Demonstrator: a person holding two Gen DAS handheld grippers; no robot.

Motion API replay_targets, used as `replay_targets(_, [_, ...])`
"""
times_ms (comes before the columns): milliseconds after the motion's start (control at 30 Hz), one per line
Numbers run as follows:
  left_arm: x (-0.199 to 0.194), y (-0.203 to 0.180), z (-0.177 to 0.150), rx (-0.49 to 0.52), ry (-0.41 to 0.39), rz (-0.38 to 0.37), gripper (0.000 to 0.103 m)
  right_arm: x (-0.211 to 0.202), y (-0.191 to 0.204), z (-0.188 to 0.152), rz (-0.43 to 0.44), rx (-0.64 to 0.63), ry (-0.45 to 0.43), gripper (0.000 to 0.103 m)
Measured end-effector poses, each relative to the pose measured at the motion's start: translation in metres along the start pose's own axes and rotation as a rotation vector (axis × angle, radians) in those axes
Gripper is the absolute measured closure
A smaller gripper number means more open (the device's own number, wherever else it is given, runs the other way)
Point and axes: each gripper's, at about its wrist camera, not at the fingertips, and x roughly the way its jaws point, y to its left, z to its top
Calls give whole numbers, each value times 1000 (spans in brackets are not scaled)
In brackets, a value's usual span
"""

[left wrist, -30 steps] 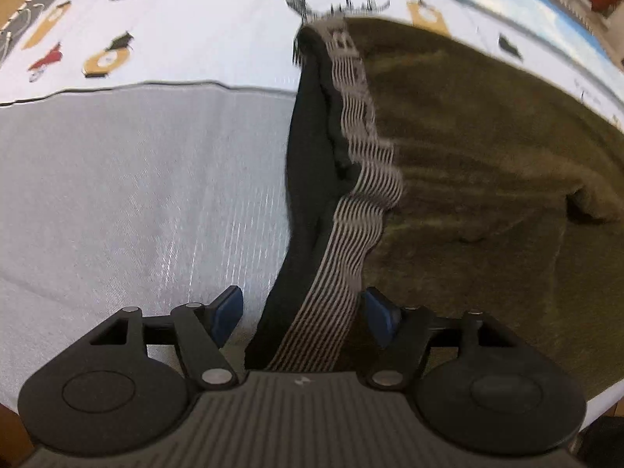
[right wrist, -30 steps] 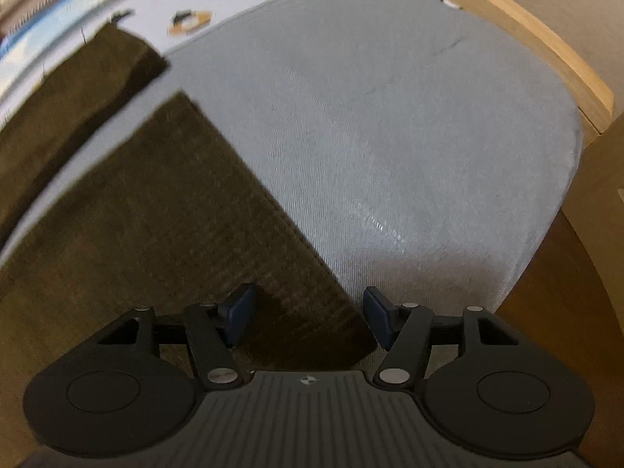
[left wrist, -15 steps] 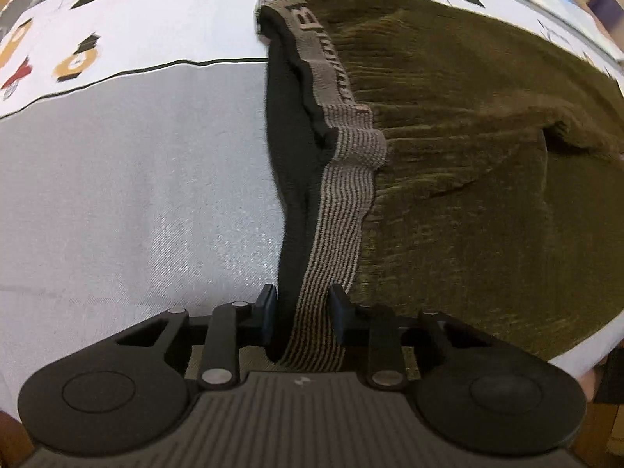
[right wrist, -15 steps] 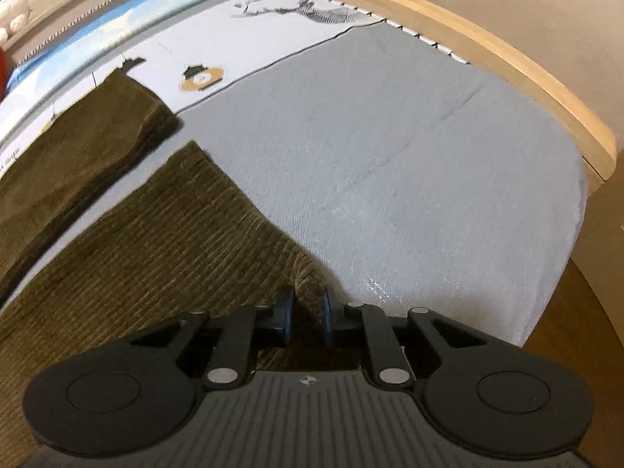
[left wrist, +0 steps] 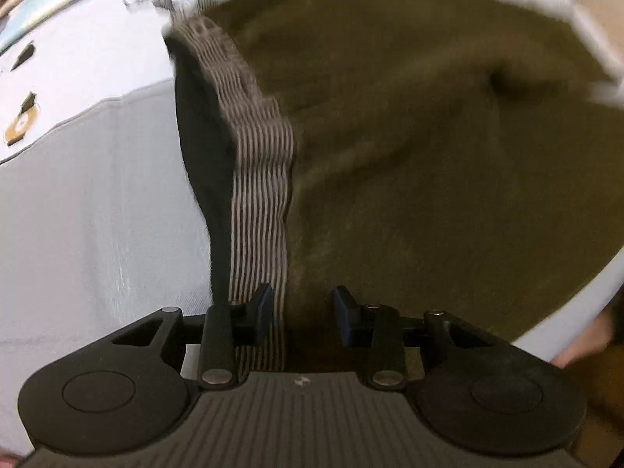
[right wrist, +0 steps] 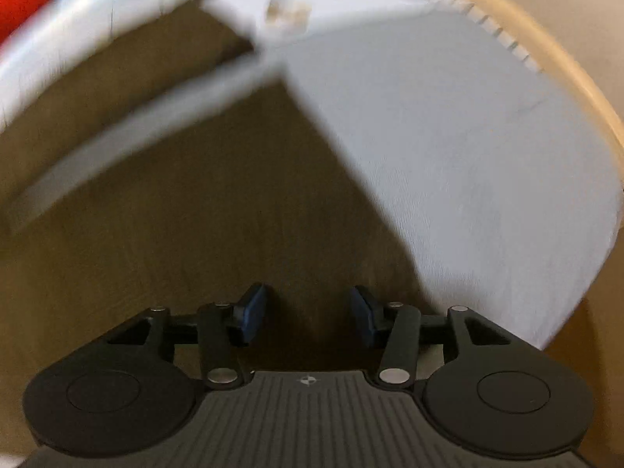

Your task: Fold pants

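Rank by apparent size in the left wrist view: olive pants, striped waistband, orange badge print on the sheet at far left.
1. olive pants, filling most of the view
2. striped waistband, a long narrow strip
3. orange badge print, small and blurred

The pants (left wrist: 429, 163), of dark olive corduroy, are seen spread flat on the grey and white surface (left wrist: 97, 202). At their left end the waistband (left wrist: 261, 179), an elastic strip striped in grey and brown, is turned up so that the black inner lining (left wrist: 202, 148) is shown beside it. A deep crease is seen in the cloth toward the crotch. In the right wrist view the two legs (right wrist: 218, 210) are seen parted by a narrow wedge of bare surface, blurred.
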Motion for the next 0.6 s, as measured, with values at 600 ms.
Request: replay_targets(600, [-49,2,46,-187,-298,60,40,-122,75,21,206,25,-496,50])
